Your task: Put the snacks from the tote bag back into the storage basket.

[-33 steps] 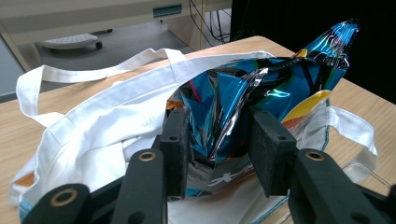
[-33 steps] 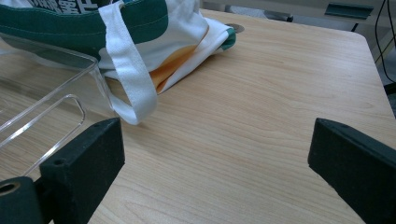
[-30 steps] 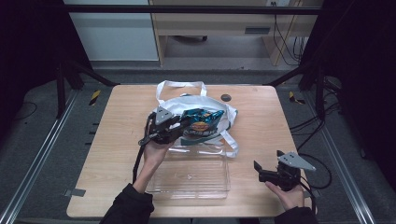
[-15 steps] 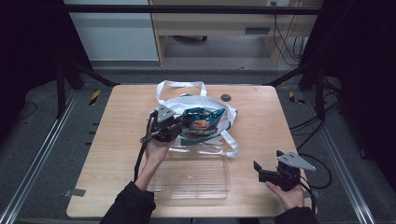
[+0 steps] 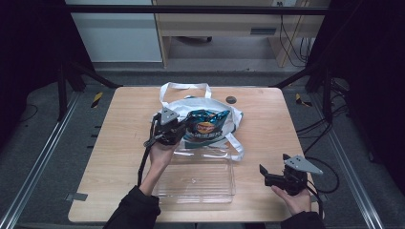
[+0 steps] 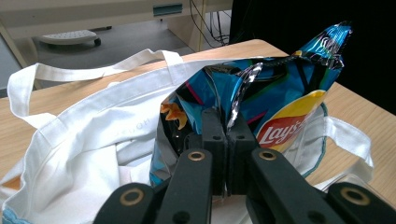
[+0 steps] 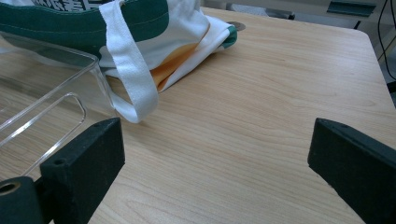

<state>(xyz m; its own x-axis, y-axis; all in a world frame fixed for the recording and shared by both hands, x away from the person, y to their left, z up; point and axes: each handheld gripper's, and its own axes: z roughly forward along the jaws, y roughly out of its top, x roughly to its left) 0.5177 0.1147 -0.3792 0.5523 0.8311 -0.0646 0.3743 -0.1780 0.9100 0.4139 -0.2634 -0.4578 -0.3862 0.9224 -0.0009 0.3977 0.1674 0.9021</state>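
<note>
Left tongs (image 5: 179, 130): jaws have just been closing and now pinch a fold of the blue Lay's crisp bag (image 5: 206, 127) at its left end; in the left gripper view the two black pads (image 6: 215, 140) meet with the crinkled foil between them. Right tongs (image 5: 265, 173): jaws spread wide, nothing between them, held low over the bare front right corner of the bench (image 5: 119, 124), well apart from the bag.

The crisp bag rests on top of the white cloth tote bag (image 5: 224, 112) near the middle of the bench; its upper seam stands up in the left gripper view (image 6: 280, 98). The tote (image 6: 79, 140) is crumpled, with green trim and an orange patch visible in the right gripper view (image 7: 154, 42). One white handle loops toward the far edge (image 5: 185, 87); another strap (image 7: 133, 70) trails down beside the clear plastic tray (image 5: 200, 179), which sits at the front of the bench, just beside the tote.

Surface: pale wood-grain bench with rounded corners and a small dark round inset (image 5: 231, 99) near the far edge. Room: grey floor, metal rails along both sides, a light wooden desk (image 5: 224, 28) behind, cables at right, dark surroundings.

Count: two tongs, one crisp bag, one tote, one tray, one bench.
</note>
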